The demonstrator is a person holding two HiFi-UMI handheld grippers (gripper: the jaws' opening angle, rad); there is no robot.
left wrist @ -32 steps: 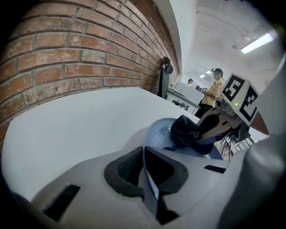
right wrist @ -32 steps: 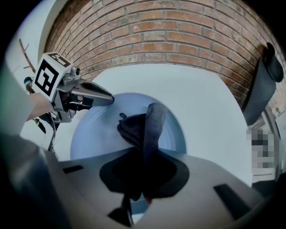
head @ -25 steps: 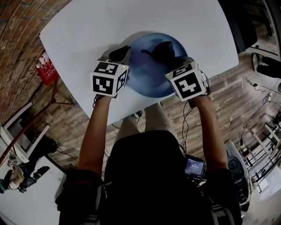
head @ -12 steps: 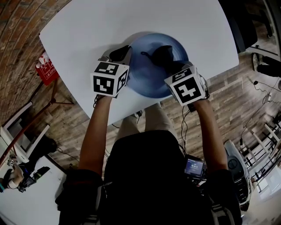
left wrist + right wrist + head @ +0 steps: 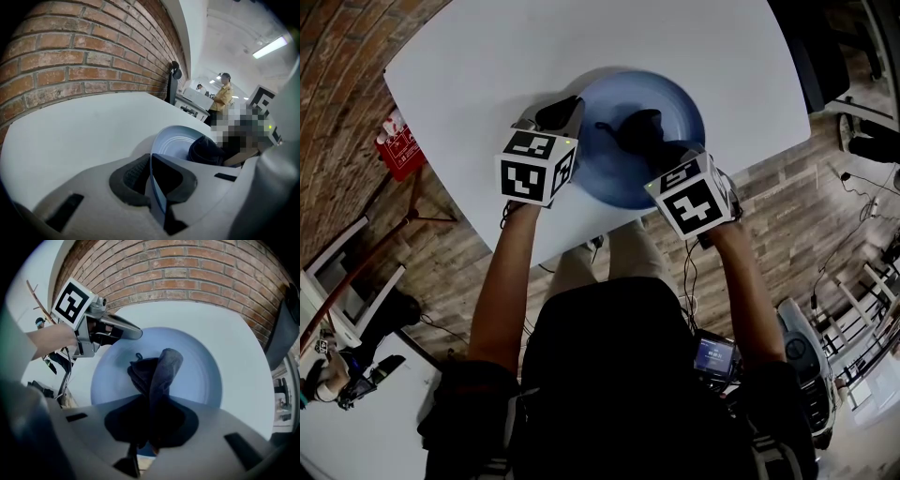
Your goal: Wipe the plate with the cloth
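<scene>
My left gripper (image 5: 151, 172) has its jaws closed on the near rim of the plate (image 5: 174, 140). The thin blue edge runs up between the two pads, and the rest of the dish spreads out beyond the fingertips. My right gripper (image 5: 149, 425) is clamped on the cloth (image 5: 157, 371), which bunches out ahead of its fingertips and rests in the middle of the plate. The plate lies on the white table (image 5: 581, 47).

Here is what I would watch. The left hold is only a narrow bite on a smooth, sloping rim, so a hard push with the cloth could pivot the plate or pull it out of the pads and send it skating over the table. The cloth is a tight wad and probably touches on a small patch only, so a sweep may miss the band beside the rim. If I lower the right gripper too far, its hard fingertips will meet the glaze instead of the cloth. A stroke toward the left jaws could also knock the two grippers together.

I can read no writing. The marker cubes (image 5: 534, 167) carry black-and-white square patterns, not letters. The white marks on a red object (image 5: 398, 148) on the floor and a small screen (image 5: 715, 356) at my waist are too small to read.
</scene>
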